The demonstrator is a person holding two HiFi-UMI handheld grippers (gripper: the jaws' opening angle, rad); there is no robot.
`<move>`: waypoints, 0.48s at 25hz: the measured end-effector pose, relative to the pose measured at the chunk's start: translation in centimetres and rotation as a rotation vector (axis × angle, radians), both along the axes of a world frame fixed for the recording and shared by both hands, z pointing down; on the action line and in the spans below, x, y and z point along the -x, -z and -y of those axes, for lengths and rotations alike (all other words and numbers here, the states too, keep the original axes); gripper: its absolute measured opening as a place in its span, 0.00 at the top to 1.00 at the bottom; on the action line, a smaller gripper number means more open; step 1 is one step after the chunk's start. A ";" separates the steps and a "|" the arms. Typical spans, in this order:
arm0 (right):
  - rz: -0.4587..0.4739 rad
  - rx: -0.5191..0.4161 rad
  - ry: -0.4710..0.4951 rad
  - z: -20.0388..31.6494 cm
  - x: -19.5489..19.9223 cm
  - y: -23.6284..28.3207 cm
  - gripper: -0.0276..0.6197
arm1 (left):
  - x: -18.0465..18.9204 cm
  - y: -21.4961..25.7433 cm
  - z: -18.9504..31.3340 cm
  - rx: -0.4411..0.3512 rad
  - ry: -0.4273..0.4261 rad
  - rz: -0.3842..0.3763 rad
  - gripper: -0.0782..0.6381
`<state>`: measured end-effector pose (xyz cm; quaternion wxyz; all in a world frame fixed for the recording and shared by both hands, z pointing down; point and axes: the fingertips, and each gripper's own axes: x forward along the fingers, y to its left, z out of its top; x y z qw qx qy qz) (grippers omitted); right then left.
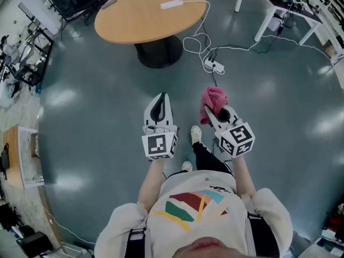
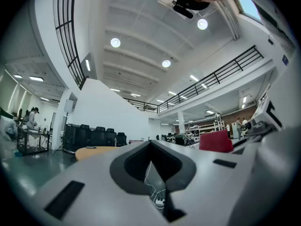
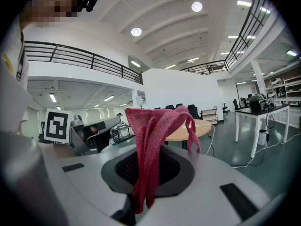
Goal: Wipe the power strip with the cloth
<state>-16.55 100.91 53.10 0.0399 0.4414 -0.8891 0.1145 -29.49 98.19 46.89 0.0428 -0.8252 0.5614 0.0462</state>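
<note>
While the left gripper (image 1: 160, 98) holds its 2 jaws pressed together on nothing, the right gripper (image 1: 210, 113) pinches a crumpled pink-red knitted cloth (image 1: 214, 99), which stands up above its jaws. Both hang side by side over the glossy grey-green floor (image 1: 91, 90), just ahead of the person's white shoe (image 1: 196, 134). Between the grippers and the table, a small white socket block (image 1: 214, 65) lies on the floor among looping white cables (image 1: 194, 44). The long white power strip (image 1: 171, 4) lies well beyond both grippers, near the far edge of the round wooden table (image 1: 134, 18) on its black pedestal. White-legged desks (image 1: 266, 20) stand to the right in the large hall.
</note>
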 end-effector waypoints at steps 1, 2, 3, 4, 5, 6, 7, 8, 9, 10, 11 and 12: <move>-0.001 0.000 0.007 1.9 -0.7 -0.4 0.90 | -0.7 -0.3 1.9 -0.004 0.004 0.002 0.84; -0.002 0.001 0.014 3.8 -1.4 -0.8 0.90 | -1.3 -0.5 3.8 -0.006 0.008 0.003 0.84; -0.004 0.004 0.022 5.5 -2.0 -1.1 0.90 | -1.8 -0.7 5.7 -0.004 0.014 0.001 0.84; -0.006 0.010 0.030 7.1 -2.4 -1.3 0.90 | -2.0 -0.8 7.5 0.001 0.021 -0.002 0.84; -0.008 0.015 0.038 8.7 -2.8 -1.3 0.90 | -2.1 -0.6 9.3 0.003 0.032 -0.006 0.84; -0.008 0.017 0.048 10.4 -3.1 -1.3 0.90 | -2.0 -0.3 11.1 -0.002 0.044 -0.008 0.84; -0.006 0.012 0.058 12.3 -3.4 -1.2 0.90 | -2.0 0.2 13.0 -0.015 0.058 -0.006 0.84; 0.000 0.004 0.068 14.3 -3.8 -1.0 0.90 | -1.9 0.7 14.8 -0.033 0.070 -0.001 0.84; 0.010 -0.005 0.077 16.2 -4.2 -0.8 0.90 | -2.0 1.2 16.5 -0.050 0.081 0.006 0.84; 0.024 -0.010 0.084 18.1 -4.6 -0.5 0.90 | -2.1 1.6 18.1 -0.061 0.089 0.015 0.84; 0.039 -0.010 0.087 19.8 -5.0 -0.2 0.90 | -2.3 1.9 19.4 -0.063 0.097 0.026 0.84; 0.053 -0.006 0.091 21.4 -5.5 0.1 0.90 | -2.7 2.1 20.7 -0.059 0.102 0.039 0.84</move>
